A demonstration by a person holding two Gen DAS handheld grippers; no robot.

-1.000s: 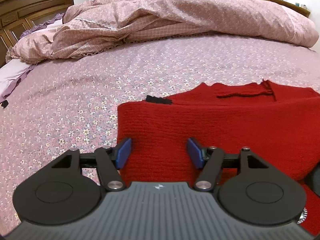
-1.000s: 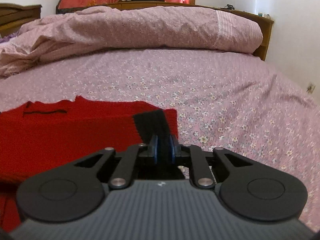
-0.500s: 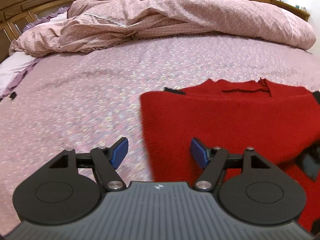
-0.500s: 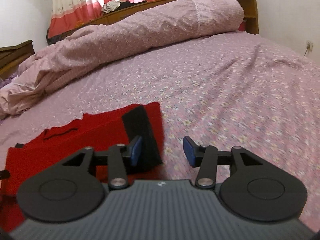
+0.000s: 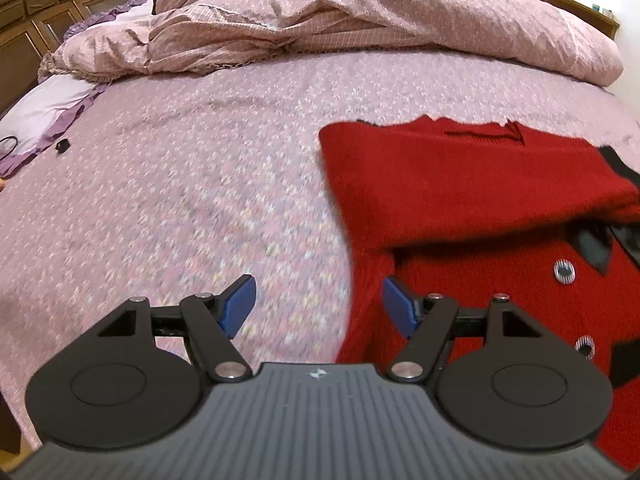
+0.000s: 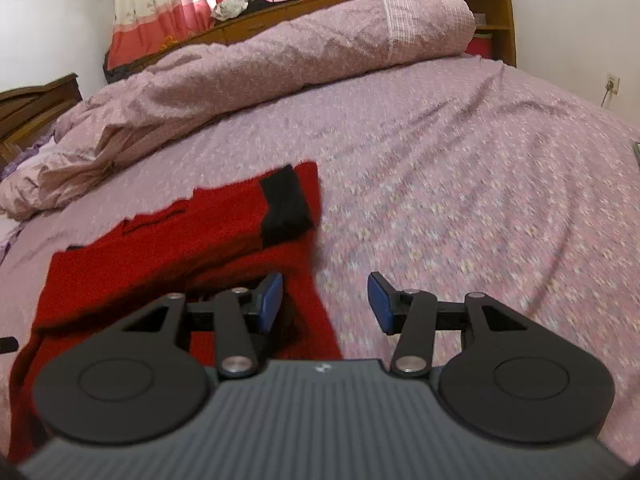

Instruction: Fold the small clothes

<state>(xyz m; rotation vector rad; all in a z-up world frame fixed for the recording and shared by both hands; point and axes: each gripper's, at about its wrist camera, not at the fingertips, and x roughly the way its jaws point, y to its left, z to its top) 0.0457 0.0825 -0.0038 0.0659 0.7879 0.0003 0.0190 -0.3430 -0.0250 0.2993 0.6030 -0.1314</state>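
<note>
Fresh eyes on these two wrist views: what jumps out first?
The bright red knit sweater lying on the pink floral bedsheet, its upper part folded over the button front, black cuff on top at its right edge. Behind it, a rumpled pink duvet is heaped along the far side of the bed. Up close, the left gripper and right gripper both stand open and empty at the sweater's edges.

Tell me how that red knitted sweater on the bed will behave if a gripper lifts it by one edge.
The red sweater is soft knit, already folded over itself, so it will probably sag and the fold may fall open. It looks thick, so likely somewhat heavy for a small garment. The fuzzy knit should not slip easily between the jaws.
</note>
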